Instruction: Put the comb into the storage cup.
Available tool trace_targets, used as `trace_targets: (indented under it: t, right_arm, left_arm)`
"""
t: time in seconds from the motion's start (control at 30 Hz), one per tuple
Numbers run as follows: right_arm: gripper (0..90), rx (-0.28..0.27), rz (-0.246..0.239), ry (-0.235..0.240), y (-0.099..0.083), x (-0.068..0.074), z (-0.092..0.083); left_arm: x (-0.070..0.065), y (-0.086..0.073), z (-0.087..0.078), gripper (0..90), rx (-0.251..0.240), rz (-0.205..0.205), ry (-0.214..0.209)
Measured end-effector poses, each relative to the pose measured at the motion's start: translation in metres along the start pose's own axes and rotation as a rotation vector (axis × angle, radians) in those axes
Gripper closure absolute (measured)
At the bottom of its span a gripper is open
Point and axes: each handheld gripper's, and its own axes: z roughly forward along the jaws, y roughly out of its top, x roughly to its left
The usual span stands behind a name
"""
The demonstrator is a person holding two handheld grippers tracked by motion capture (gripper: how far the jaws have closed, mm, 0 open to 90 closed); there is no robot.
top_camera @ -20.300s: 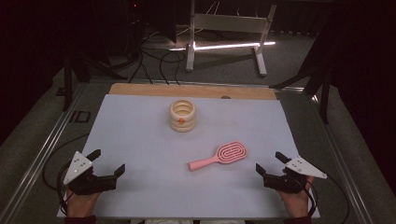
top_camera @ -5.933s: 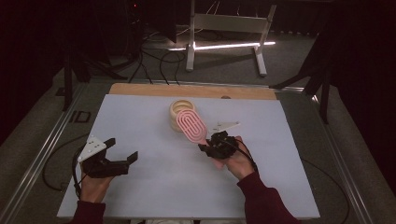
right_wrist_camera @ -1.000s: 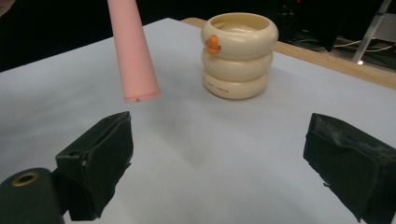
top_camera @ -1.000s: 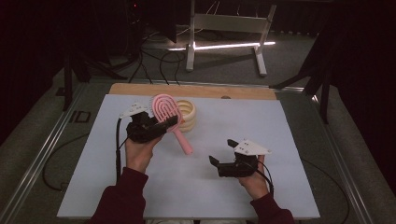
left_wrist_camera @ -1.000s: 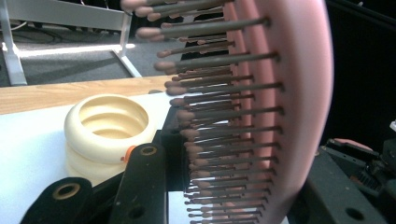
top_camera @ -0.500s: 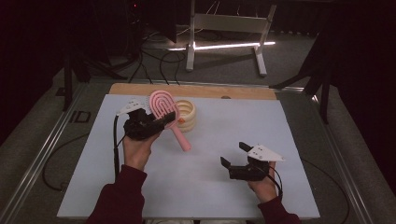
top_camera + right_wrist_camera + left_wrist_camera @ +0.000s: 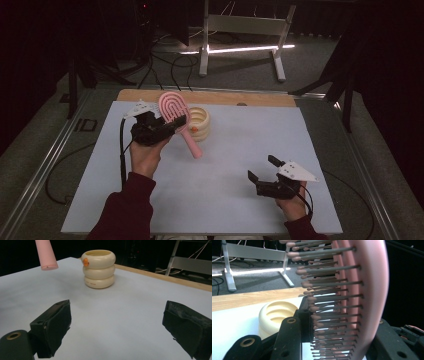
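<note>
While gripped, hairbrush point(image 7: 362, 302) cropped, handle point(image 7: 46, 255) cut off

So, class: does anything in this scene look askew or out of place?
Only the pink hairbrush: the left gripper clamps its head, handle slanting down in the air beside the cream holder.

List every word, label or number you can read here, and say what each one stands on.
Small dark print on the bottom ring of the cream holder: too small and blurred to read.
Pink hairbrush, both grippers and the white table top: no text that can be made out.
</note>
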Motion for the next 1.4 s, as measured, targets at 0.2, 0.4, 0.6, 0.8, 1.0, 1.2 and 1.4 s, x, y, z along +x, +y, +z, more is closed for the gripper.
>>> trace_targets:
  t: [0.2, 0.4, 0.6, 0.8, 1.0, 1.2, 1.4]
  right_arm:
    - [8.7, -0.034, 0.028, -0.038, -0.005, -0.003, -0.01]
    - [8.7, -0.043, 0.056, -0.065, -0.008, -0.009, -0.011]
    - [8.7, -0.045, 0.066, -0.073, -0.011, -0.012, -0.01]
    - [8.7, -0.046, 0.089, -0.096, -0.014, -0.018, -0.01]
    - [8.7, -0.045, 0.093, -0.1, -0.014, -0.02, -0.01]
    - [8.7, -0.052, 0.096, -0.104, -0.014, -0.021, -0.011]
    - [8.8, -0.048, 0.1, -0.11, -0.015, -0.023, -0.011]
  left_arm:
    - [0.001, 0.007, 0.0, 64.1, -0.029, -0.02, -0.006]
    - [0.0, 0.017, 0.0, 64.3, -0.05, -0.011, 0.003]
    - [0.002, 0.026, 0.004, 64.4, -0.072, -0.014, 0.015]
    - [0.004, 0.032, 0.006, 64.4, -0.077, -0.01, 0.04]
    - [0.008, 0.036, 0.008, 64.4, -0.077, -0.012, 0.065]
    - [0.011, 0.041, 0.01, 64.4, -0.085, -0.016, 0.077]
    - [0.013, 0.046, 0.015, 64.4, -0.082, 0.0, 0.101]
